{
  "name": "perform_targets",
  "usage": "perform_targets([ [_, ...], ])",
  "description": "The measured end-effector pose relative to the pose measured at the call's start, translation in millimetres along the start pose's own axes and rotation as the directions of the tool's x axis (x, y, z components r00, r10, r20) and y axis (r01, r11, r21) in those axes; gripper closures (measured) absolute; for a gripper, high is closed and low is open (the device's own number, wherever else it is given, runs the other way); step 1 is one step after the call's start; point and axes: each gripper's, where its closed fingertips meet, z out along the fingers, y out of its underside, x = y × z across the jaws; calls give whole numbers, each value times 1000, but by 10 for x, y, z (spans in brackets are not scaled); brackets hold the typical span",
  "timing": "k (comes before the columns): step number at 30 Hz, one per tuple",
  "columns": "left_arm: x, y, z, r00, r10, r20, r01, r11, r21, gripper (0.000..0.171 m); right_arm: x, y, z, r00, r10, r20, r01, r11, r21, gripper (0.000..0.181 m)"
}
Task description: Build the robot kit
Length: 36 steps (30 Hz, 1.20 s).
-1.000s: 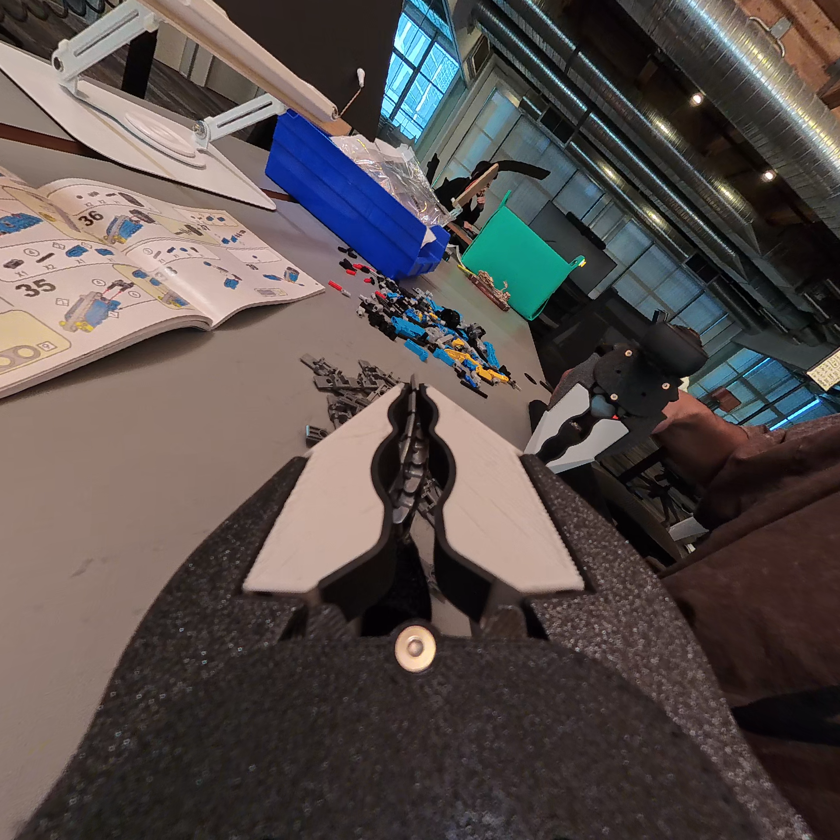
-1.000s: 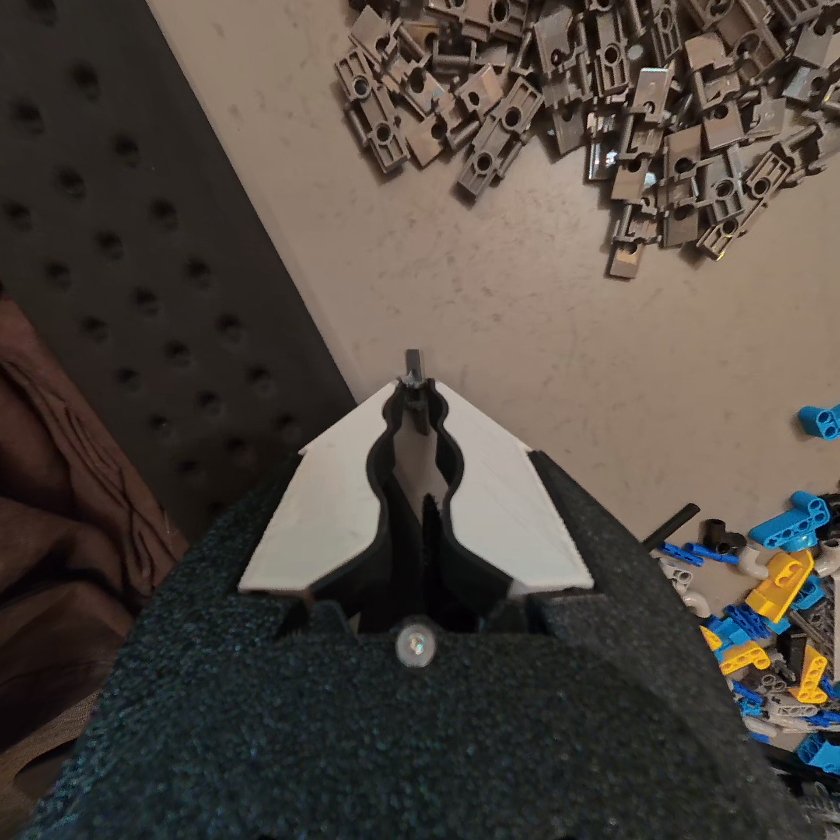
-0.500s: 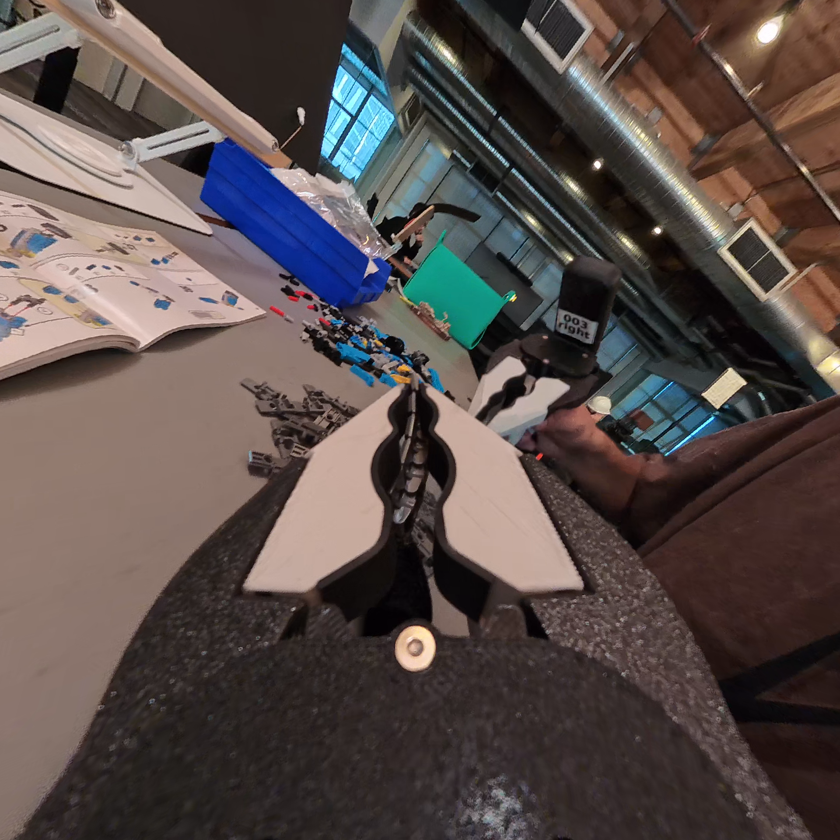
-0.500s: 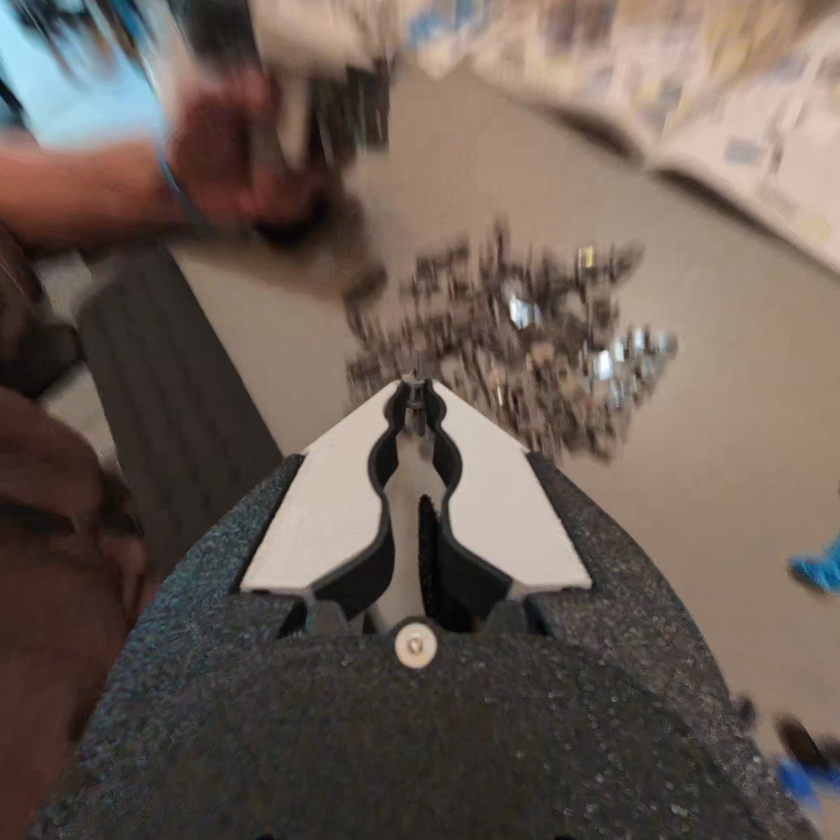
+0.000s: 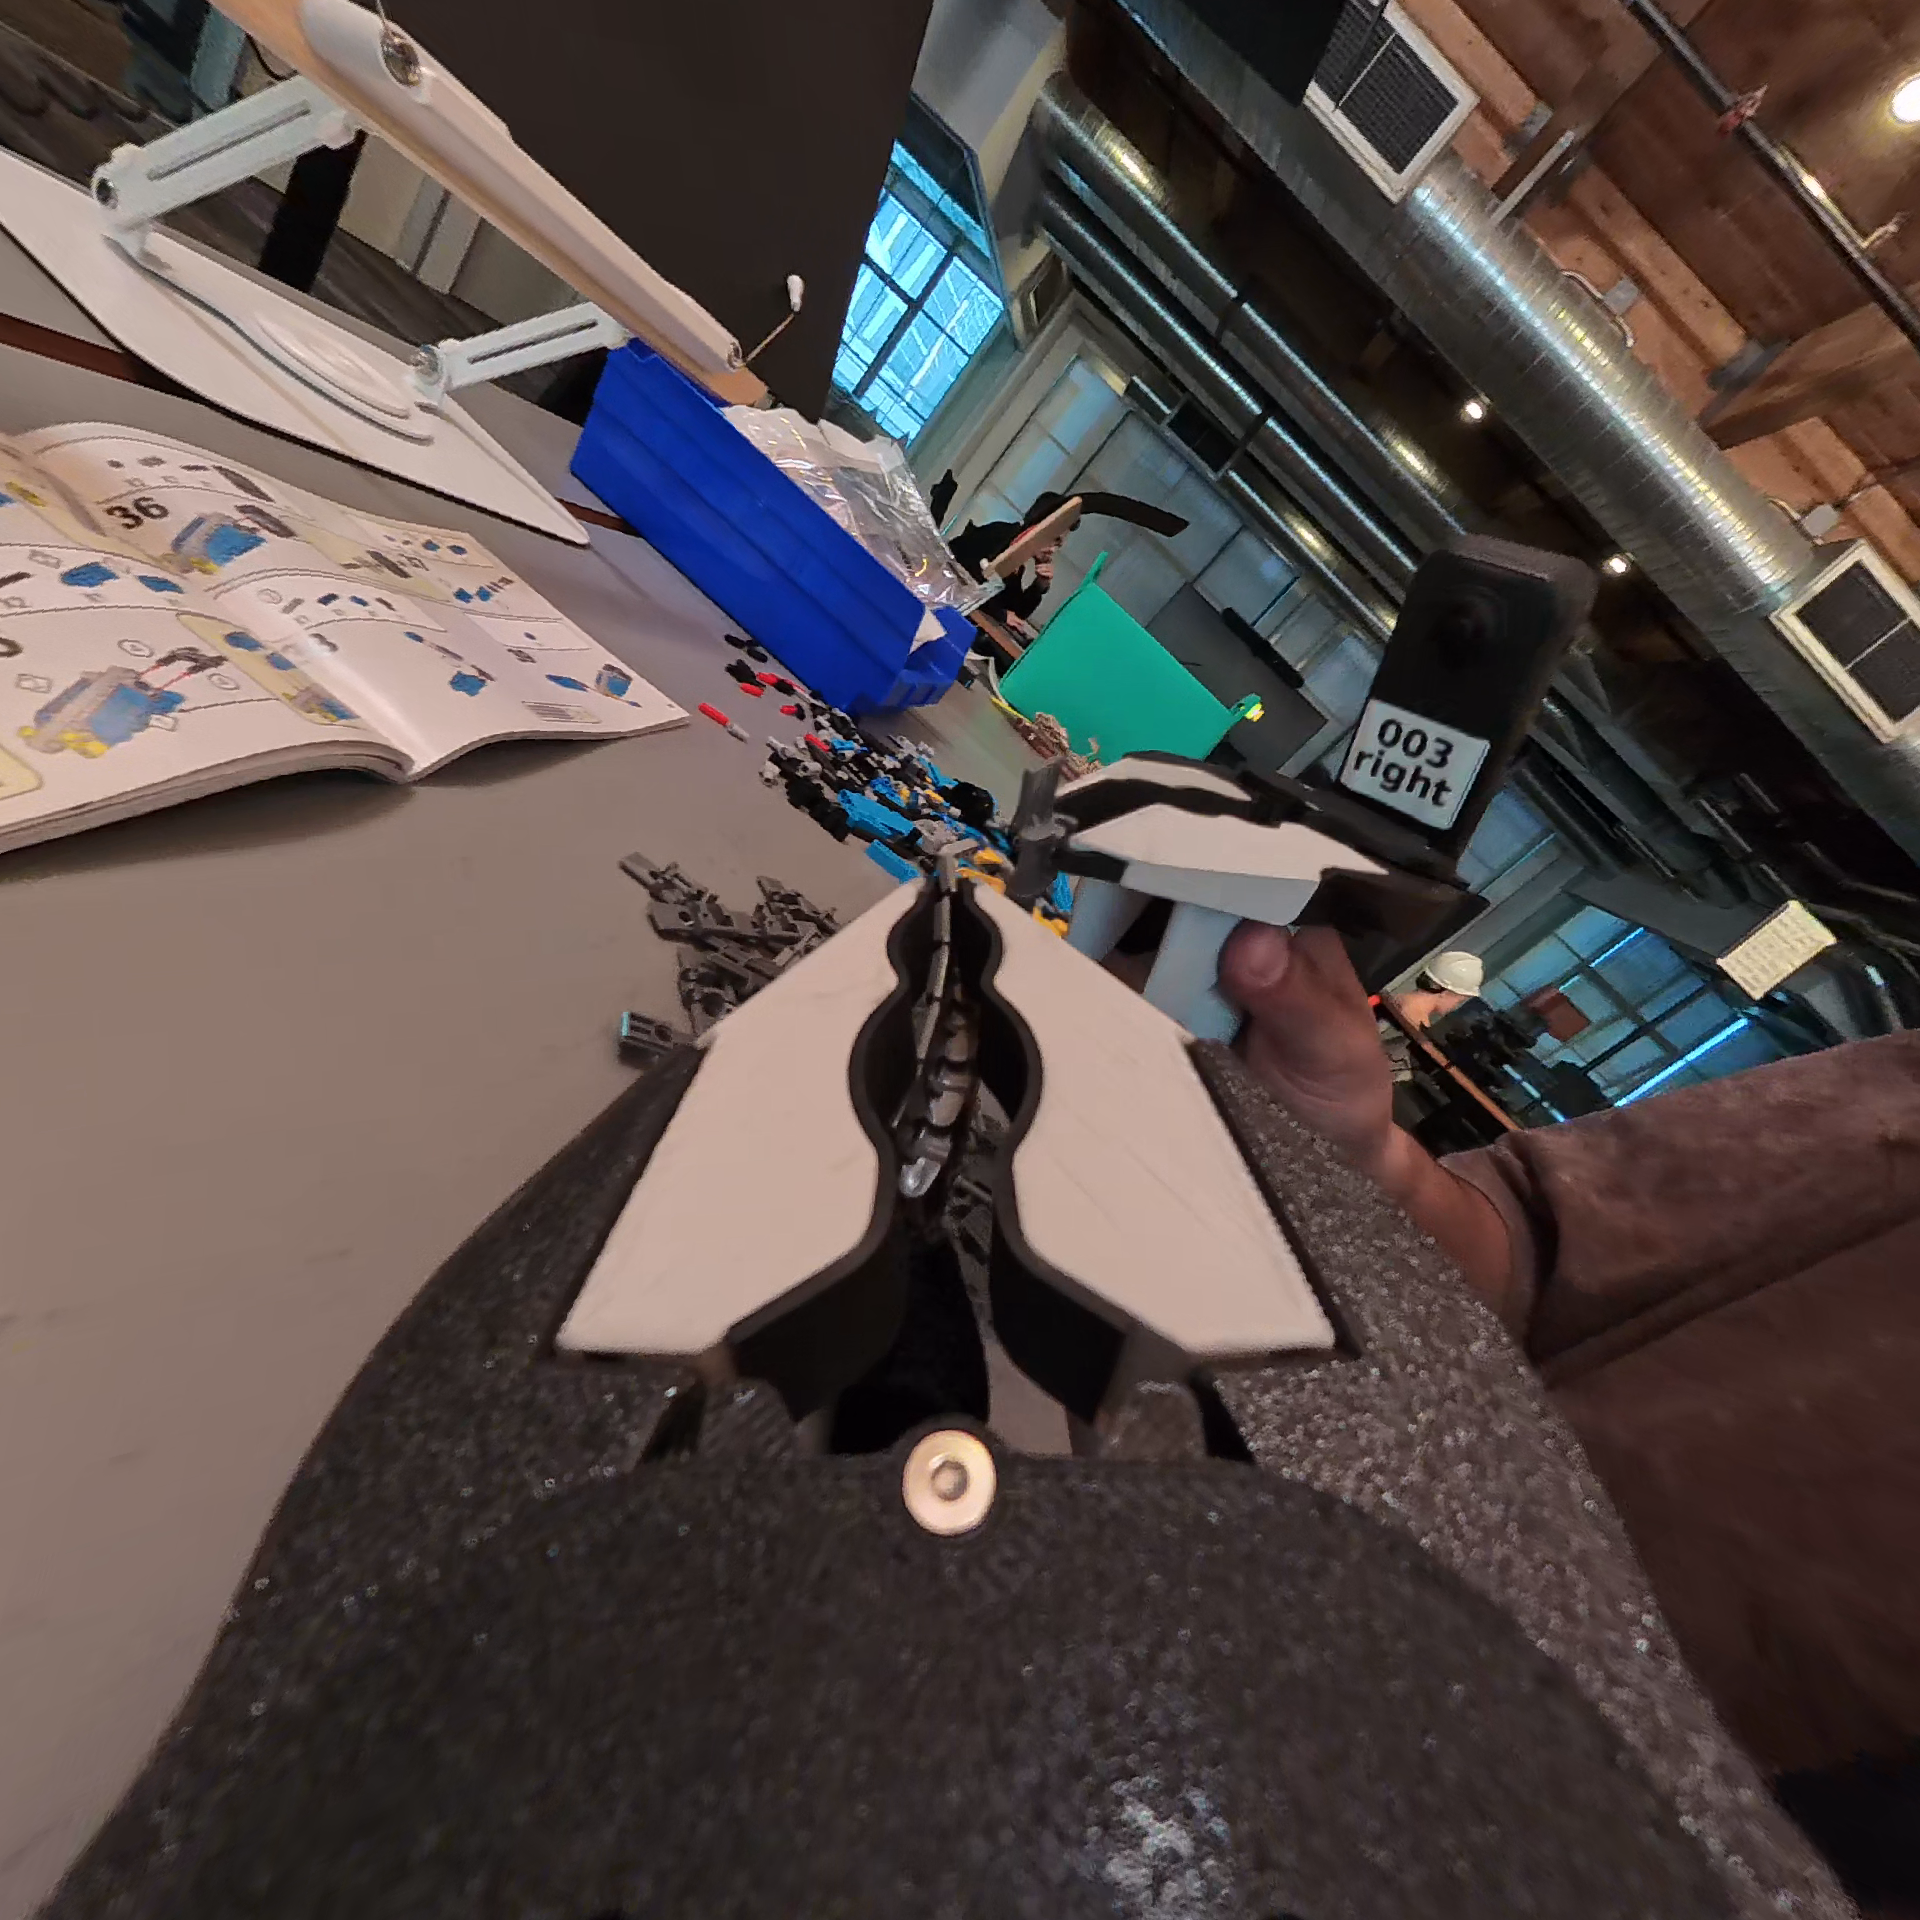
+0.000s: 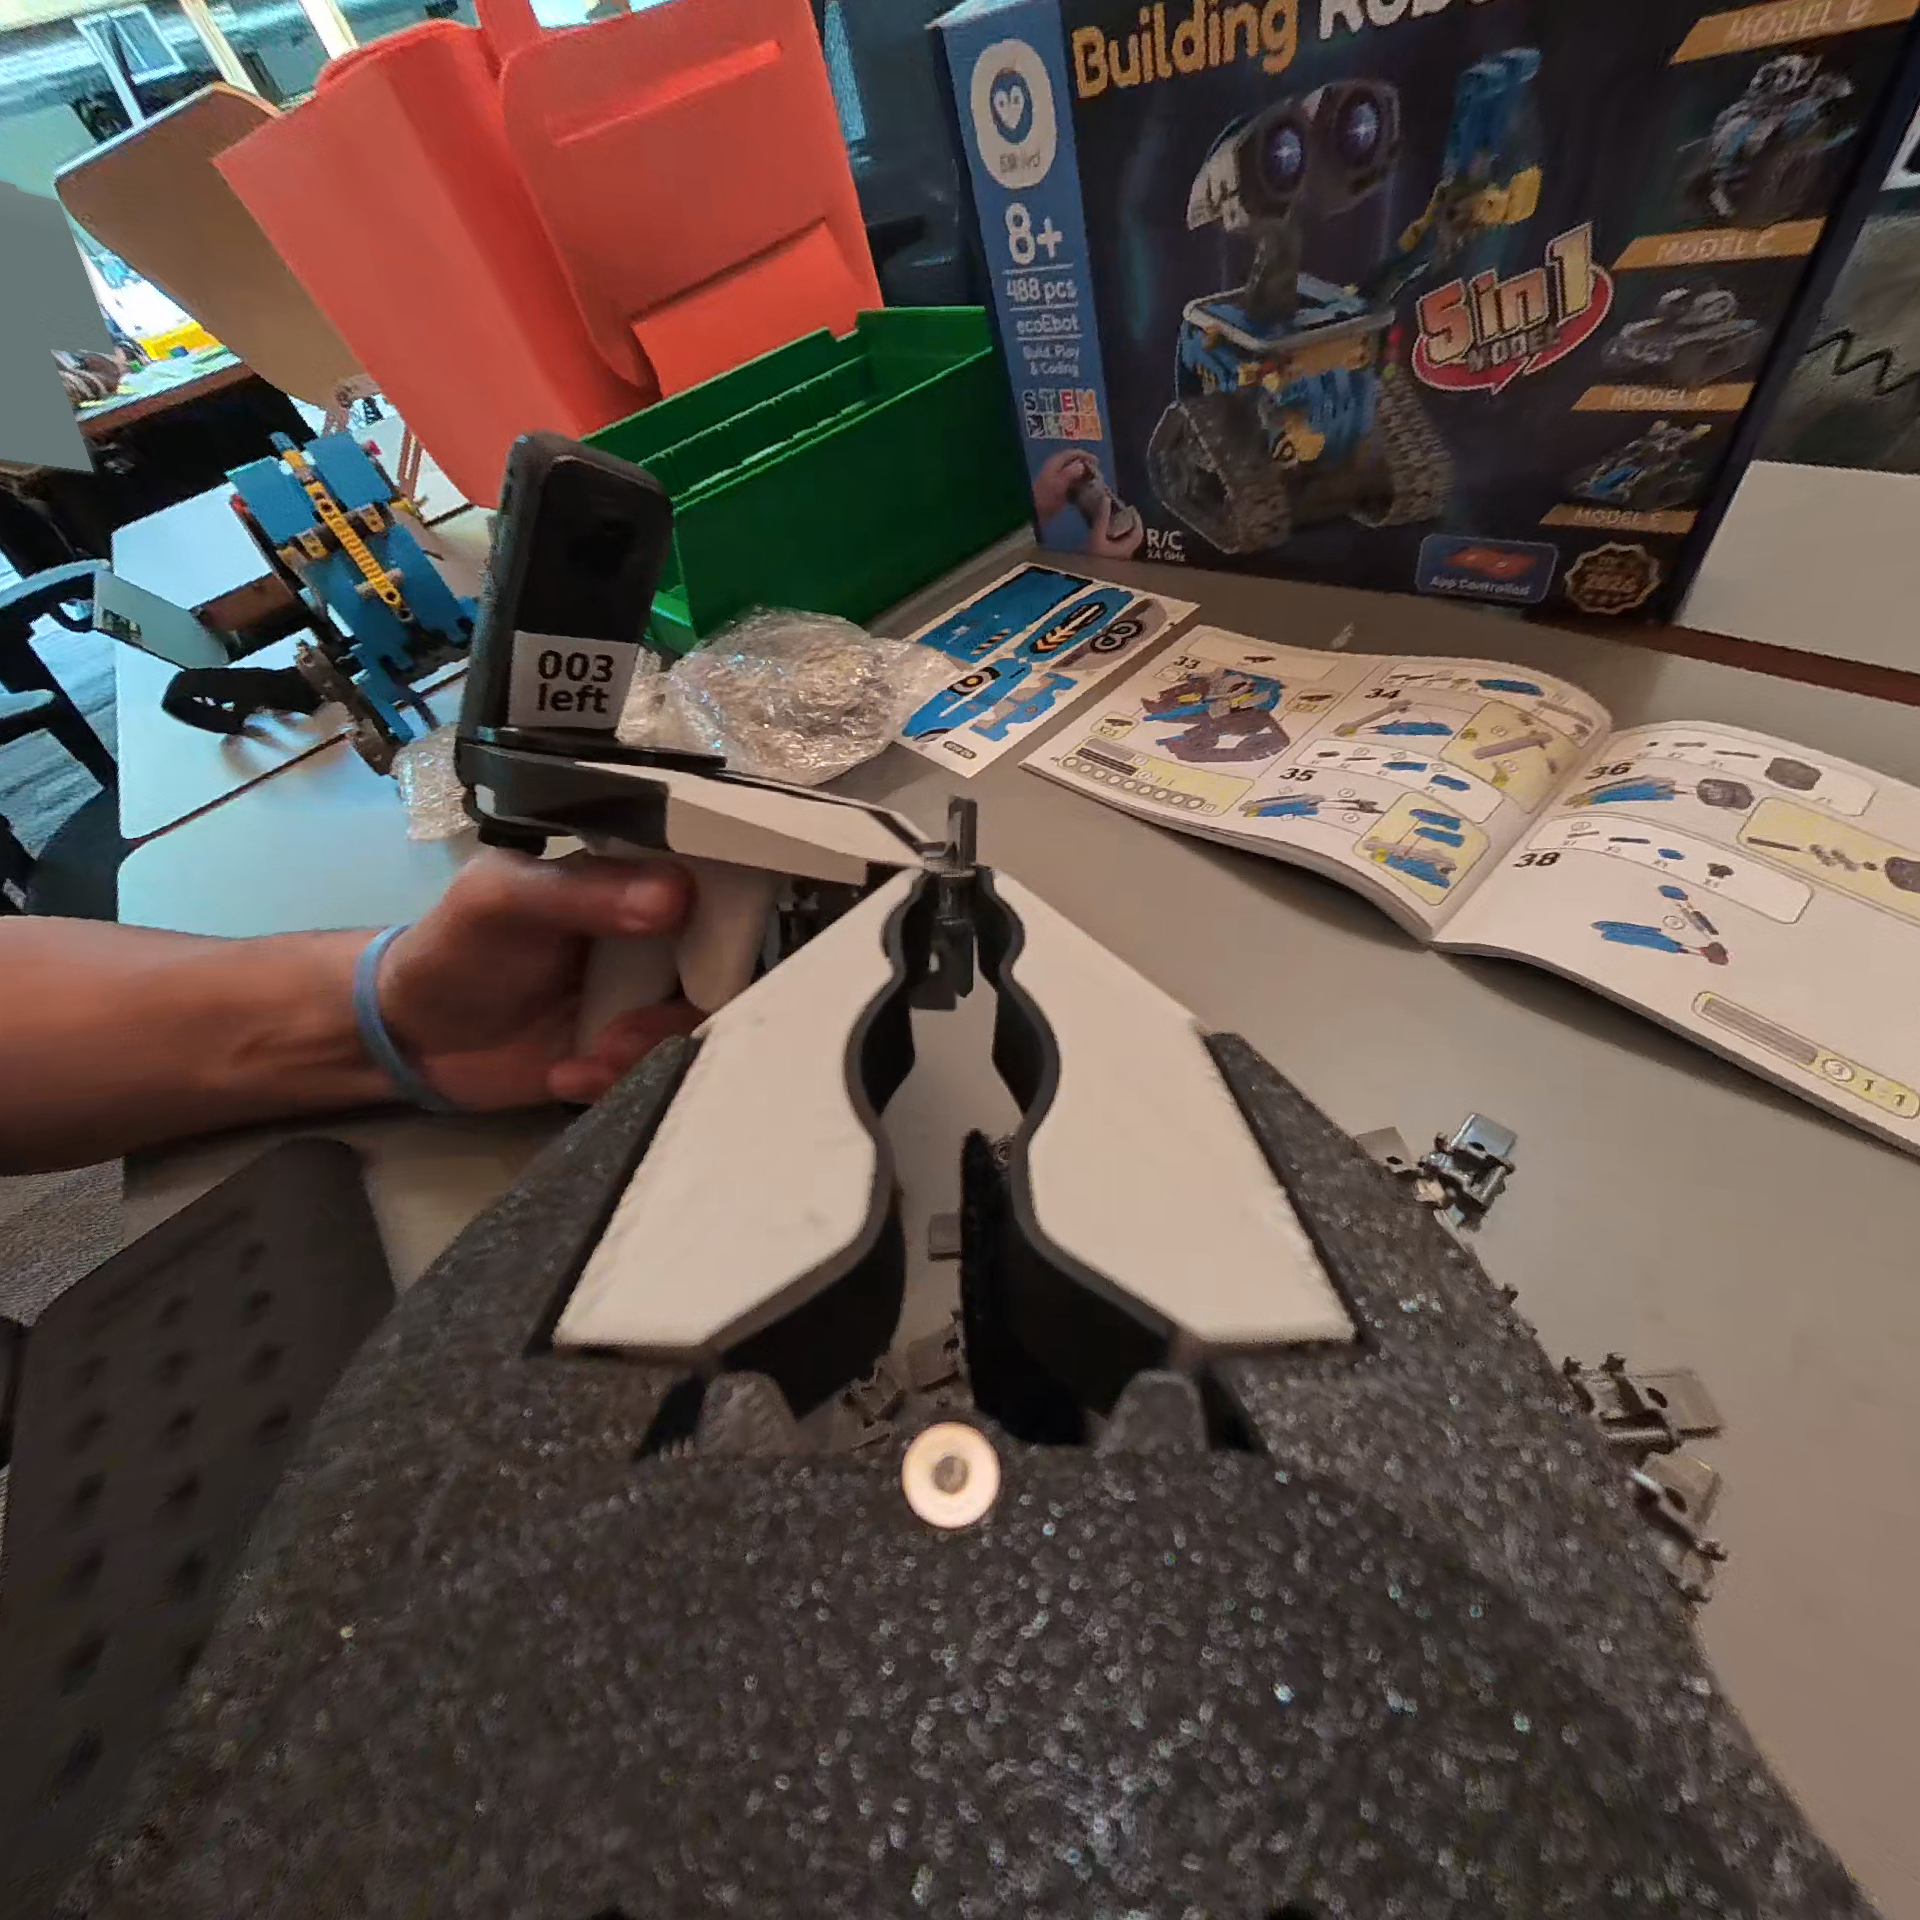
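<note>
My left gripper (image 5: pixel 945 888) is shut on a short chain of grey track links (image 5: pixel 940 1070) that runs back between its fingers. My right gripper (image 6: pixel 951 883) is shut on a small dark grey link piece (image 6: pixel 948 925) that sticks up past its tips. The two grippers meet tip to tip above the grey table (image 5: pixel 312 1039), roughly at right angles. The right gripper (image 5: pixel 1044 831) comes in from the right in the left wrist view. The left gripper (image 6: pixel 930 847) comes in from the left in the right wrist view. Whether the two pieces touch is hidden.
A pile of loose grey links (image 5: pixel 727 935) lies just ahead, with coloured parts (image 5: pixel 883 800) beyond. An open instruction booklet (image 6: pixel 1455 810), sticker sheet (image 6: pixel 1039 644), plastic bag (image 6: pixel 790 686), green bin (image 6: pixel 831 488), kit box (image 6: pixel 1403 312) and blue bin (image 5: pixel 748 561) ring the table.
My right gripper has swung up from facing the table and come to the left gripper's tips, still holding its piece. My left gripper has stayed shut on the chain.
</note>
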Motion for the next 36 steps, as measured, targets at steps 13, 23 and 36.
perform_targets([
  [13,-118,-11,12,993,2,117,-7,999,38,170,85,140,139,990,-55,-132,45,996,-84,174],
  [23,-135,-15,7,990,8,140,-15,999,47,170,82,184,139,989,-78,-128,64,992,-112,174],
  [36,-123,-52,-2,989,-129,76,123,989,86,169,91,139,172,944,-239,-225,211,967,-143,174],
])
